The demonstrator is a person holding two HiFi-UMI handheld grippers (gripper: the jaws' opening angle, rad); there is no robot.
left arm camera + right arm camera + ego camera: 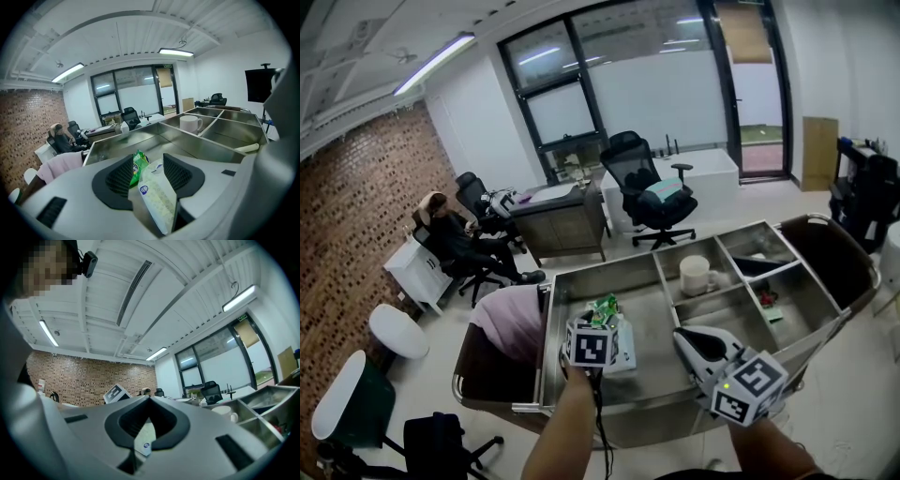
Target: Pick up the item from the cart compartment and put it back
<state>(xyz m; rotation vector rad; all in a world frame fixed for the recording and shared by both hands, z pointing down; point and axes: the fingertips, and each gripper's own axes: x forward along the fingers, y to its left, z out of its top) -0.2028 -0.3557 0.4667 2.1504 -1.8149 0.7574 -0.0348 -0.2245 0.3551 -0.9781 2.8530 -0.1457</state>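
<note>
Nearest in the head view are the two marker cubes: the left tool [609, 339] reaches over the large compartment of the steel bench [609, 270] with a white packet [625, 354] at its tip, and the right tool [682, 339] hangs just to its right, over the front rim. A green packet [606, 309] lies on the compartment floor just beyond the left tool, and a white mug [695, 275] stands in a smaller compartment farther right. Pink cloth [511, 322] drapes the bench's left end. In the left gripper view, the left tool [149, 174] is clamped on the white packet [158, 201], which stands upright between the pads; the green packet [138, 167] shows behind it beside the left pad, and the mug [190, 124] sits well beyond. In the right gripper view, the right tool [150, 399] has its tips together, and the white packet [144, 439] shows through the opening below them.
</note>
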